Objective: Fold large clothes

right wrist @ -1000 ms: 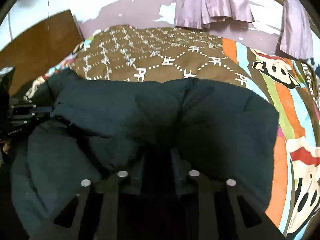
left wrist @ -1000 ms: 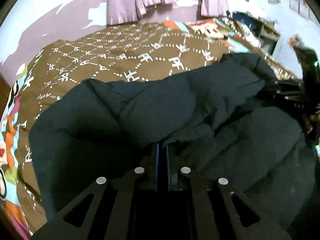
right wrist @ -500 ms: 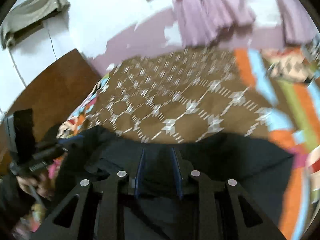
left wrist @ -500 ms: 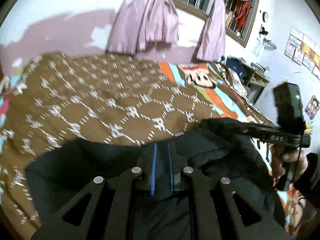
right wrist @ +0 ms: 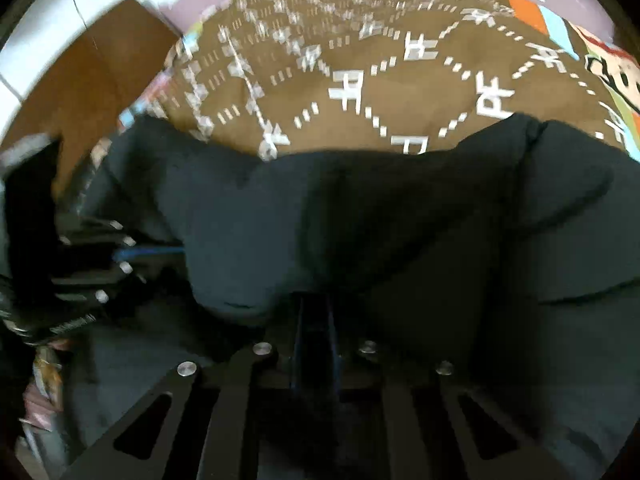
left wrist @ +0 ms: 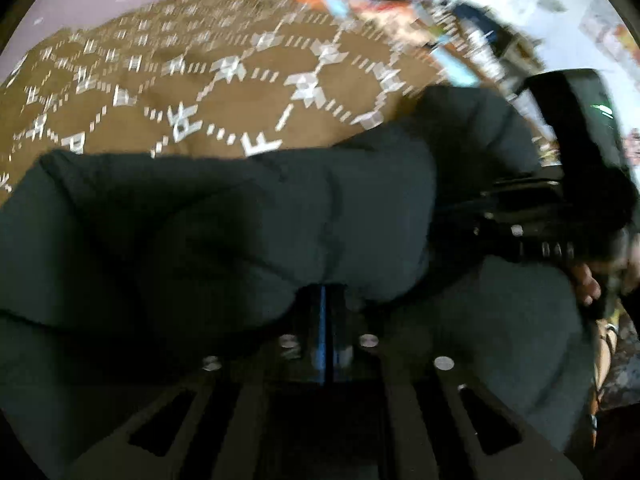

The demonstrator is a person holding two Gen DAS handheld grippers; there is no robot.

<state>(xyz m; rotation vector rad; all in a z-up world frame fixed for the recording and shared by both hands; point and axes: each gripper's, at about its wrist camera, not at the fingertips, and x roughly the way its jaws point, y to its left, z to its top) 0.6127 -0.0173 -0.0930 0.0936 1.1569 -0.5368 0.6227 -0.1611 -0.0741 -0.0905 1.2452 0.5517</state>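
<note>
A large dark padded jacket (left wrist: 240,220) lies on a bed, folded over on itself, and it also fills the right wrist view (right wrist: 380,216). My left gripper (left wrist: 326,304) is shut on a fold of the jacket, its fingertips buried in the fabric. My right gripper (right wrist: 316,308) is shut on another fold of the same jacket. The right gripper's body shows at the right of the left wrist view (left wrist: 560,216). The left gripper shows at the left of the right wrist view (right wrist: 80,264). Both views are blurred by motion.
The bed has a brown blanket with white patterns (left wrist: 200,92), also in the right wrist view (right wrist: 400,80). A striped cartoon sheet (right wrist: 600,64) lies at the right. A brown wooden panel (right wrist: 80,92) stands at the left. Cluttered shelves (left wrist: 480,40) stand at the far right.
Both grippers lifted the jacket up half a second ago and have now come back down toward the bed with the fold still held. The cameras tilt down again.
</note>
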